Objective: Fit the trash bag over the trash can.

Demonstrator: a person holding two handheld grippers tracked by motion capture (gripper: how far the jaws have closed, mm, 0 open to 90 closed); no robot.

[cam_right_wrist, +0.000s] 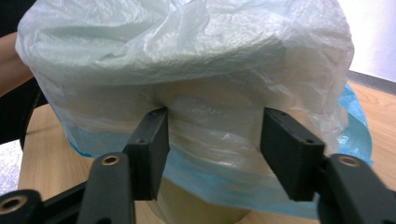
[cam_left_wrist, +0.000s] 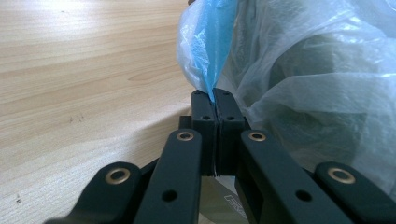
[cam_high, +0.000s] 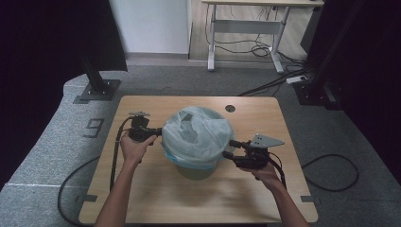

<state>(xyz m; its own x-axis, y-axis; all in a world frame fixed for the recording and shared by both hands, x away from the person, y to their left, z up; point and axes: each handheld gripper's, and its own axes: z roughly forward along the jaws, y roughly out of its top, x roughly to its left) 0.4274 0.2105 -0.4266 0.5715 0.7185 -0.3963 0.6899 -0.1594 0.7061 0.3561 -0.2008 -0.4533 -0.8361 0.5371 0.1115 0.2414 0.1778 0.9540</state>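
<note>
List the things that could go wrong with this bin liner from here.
The left hand-held gripper pinches one thin fold of the blue bin liner; a hard pull might tear it or tip the bin. The right hand-held gripper is open against the liner, so that side may slip up off the rim.

Translucent pale-blue bag (cam_high: 196,135), beige bin (cam_high: 195,171), light wood-grain table (cam_high: 156,189), black hand-held grippers
</note>
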